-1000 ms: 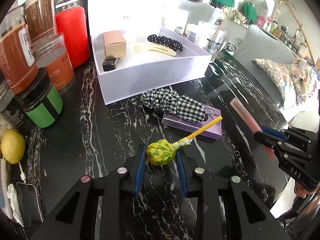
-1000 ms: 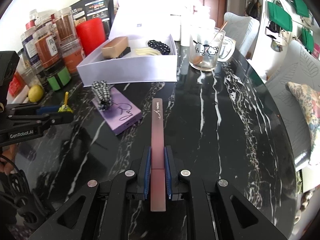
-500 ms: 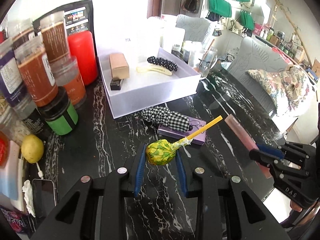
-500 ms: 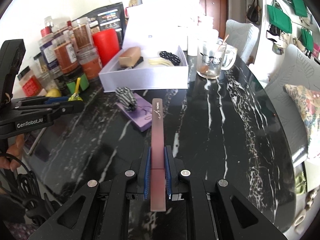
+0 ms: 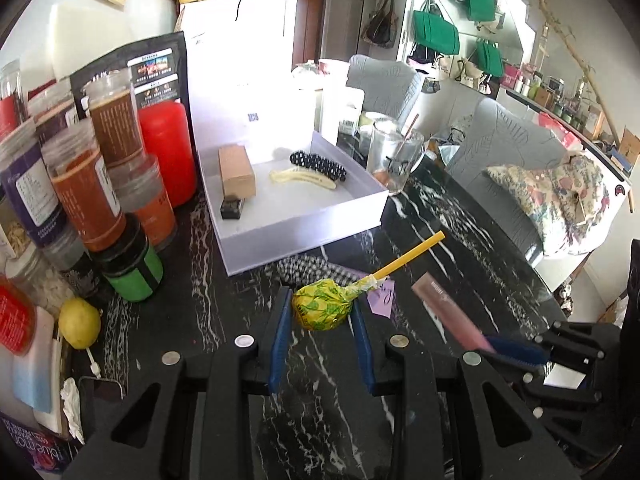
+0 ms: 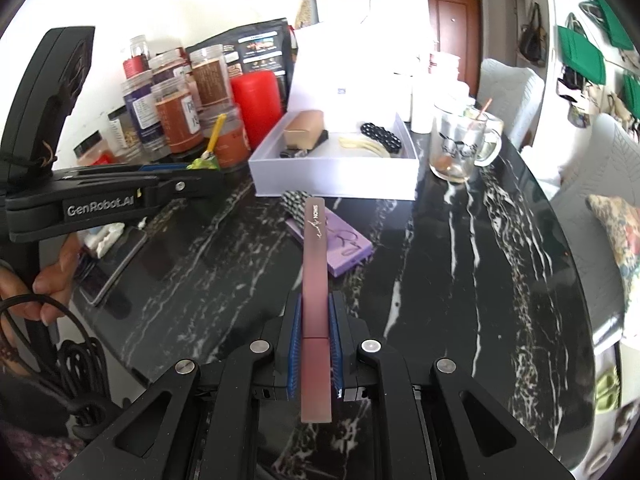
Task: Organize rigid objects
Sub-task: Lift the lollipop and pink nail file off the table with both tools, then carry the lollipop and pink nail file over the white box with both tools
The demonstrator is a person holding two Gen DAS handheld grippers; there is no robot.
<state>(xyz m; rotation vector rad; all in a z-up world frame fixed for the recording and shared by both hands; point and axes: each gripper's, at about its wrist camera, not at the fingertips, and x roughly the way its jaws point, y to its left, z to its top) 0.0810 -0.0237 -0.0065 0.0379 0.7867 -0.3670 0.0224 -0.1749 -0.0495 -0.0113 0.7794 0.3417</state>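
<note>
My left gripper point(image 5: 322, 312) is shut on a yellow-green wrapped lollipop point(image 5: 320, 310) with a yellow stick, held above the black marble table point(image 5: 460, 240). My right gripper point(image 6: 316, 312) is shut on a long pink flat stick point(image 6: 316, 272), also held in the air; it shows in the left wrist view point(image 5: 448, 312). An open white box point(image 5: 296, 216) at the back holds a tan box point(image 5: 237, 170), a small black item, a cream hair clip and a black dotted clip. A checkered scrunchie point(image 6: 294, 202) lies on a purple card point(image 6: 344, 240) in front of the box.
Jars and a red canister point(image 5: 166, 152) crowd the left side, with a green-banded jar point(image 5: 132, 268), a lemon point(image 5: 80, 322) and a phone point(image 6: 112, 264). A glass mug point(image 6: 460, 152) stands right of the box. Chairs stand beyond the table's right edge.
Both grippers have risen and pulled back from the table with their objects still held. The box and scrunchie now look farther away.
</note>
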